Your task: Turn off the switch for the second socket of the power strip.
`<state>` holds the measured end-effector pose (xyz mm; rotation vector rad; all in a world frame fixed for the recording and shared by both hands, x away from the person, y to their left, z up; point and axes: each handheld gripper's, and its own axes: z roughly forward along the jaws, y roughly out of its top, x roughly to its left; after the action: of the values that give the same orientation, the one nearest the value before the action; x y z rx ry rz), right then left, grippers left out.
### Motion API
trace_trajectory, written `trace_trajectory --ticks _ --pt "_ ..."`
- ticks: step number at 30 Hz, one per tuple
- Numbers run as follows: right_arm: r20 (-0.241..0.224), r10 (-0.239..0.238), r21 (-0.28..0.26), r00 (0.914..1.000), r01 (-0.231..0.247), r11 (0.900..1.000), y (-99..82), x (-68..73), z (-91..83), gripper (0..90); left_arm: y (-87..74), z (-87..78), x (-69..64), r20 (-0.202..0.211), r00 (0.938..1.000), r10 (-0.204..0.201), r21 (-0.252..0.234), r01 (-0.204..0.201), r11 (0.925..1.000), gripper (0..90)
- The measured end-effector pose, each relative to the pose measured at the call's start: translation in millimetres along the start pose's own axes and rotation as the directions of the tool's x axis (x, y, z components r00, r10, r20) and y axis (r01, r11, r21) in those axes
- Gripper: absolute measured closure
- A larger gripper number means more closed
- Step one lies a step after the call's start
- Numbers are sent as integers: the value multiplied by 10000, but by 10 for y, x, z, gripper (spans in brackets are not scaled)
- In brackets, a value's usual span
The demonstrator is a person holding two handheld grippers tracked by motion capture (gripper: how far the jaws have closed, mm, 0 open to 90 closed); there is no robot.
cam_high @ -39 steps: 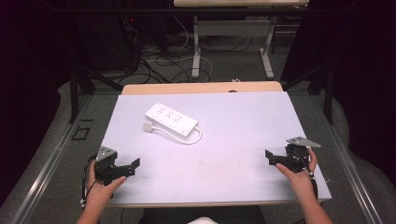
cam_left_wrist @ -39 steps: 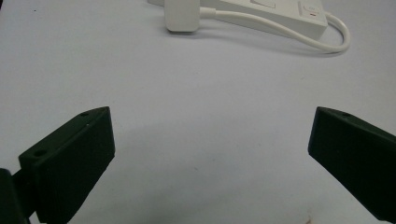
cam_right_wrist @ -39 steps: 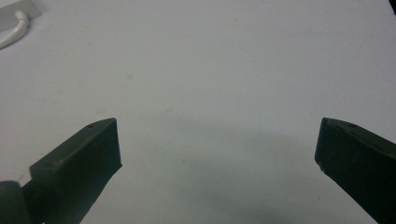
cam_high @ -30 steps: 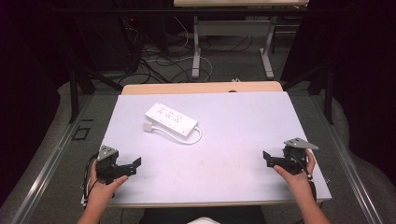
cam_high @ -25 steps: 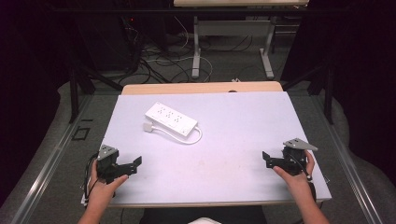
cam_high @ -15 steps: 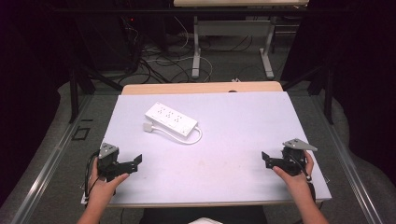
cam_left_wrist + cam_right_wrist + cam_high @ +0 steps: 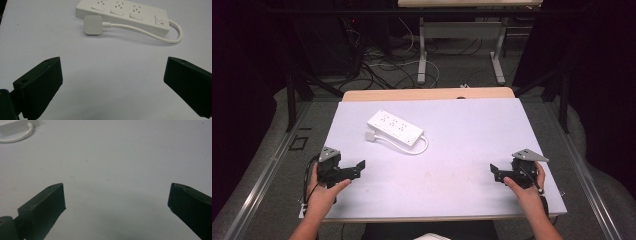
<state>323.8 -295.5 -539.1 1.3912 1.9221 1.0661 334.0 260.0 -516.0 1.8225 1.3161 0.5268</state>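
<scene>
A white power strip (image 7: 395, 129) lies on the pale table (image 7: 472, 135), left of centre toward the back, with its short cable looped round to a white plug (image 7: 371, 135) beside it. In the left gripper view the strip (image 7: 122, 13) and plug (image 7: 93, 24) lie straight ahead, well beyond the jaws. My left gripper (image 7: 357, 169) is held low near the front left corner, open and empty (image 7: 112, 82). My right gripper (image 7: 496, 173) is held near the front right corner, open, with bare table between its jaws (image 7: 116, 205); the cable loop (image 7: 17, 137) shows at far upper left.
A wooden tabletop edge (image 7: 427, 94) runs behind the pale surface. Beyond it, desk legs (image 7: 422, 55) and loose cables (image 7: 382, 67) lie on the floor. Metal rails (image 7: 267, 170) flank the table. Bare table spans between the two grippers.
Both grippers have shifted only slightly and stay open. The right one has drifted a little toward the near edge. The power strip has not moved.
</scene>
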Motion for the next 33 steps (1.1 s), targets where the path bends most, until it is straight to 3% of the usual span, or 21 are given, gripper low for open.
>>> trace_trajectory --ticks 22,33 --pt "-149 105 82 9998 -103 9999 -4 26 13 0 451 89 -119 194 9991 370 78 -372 9993 36" --pt "-156 10 62 9999 -9 10000 -6 12 19 0 691 135 -149 320 9991 278 100 -282 9996 46"
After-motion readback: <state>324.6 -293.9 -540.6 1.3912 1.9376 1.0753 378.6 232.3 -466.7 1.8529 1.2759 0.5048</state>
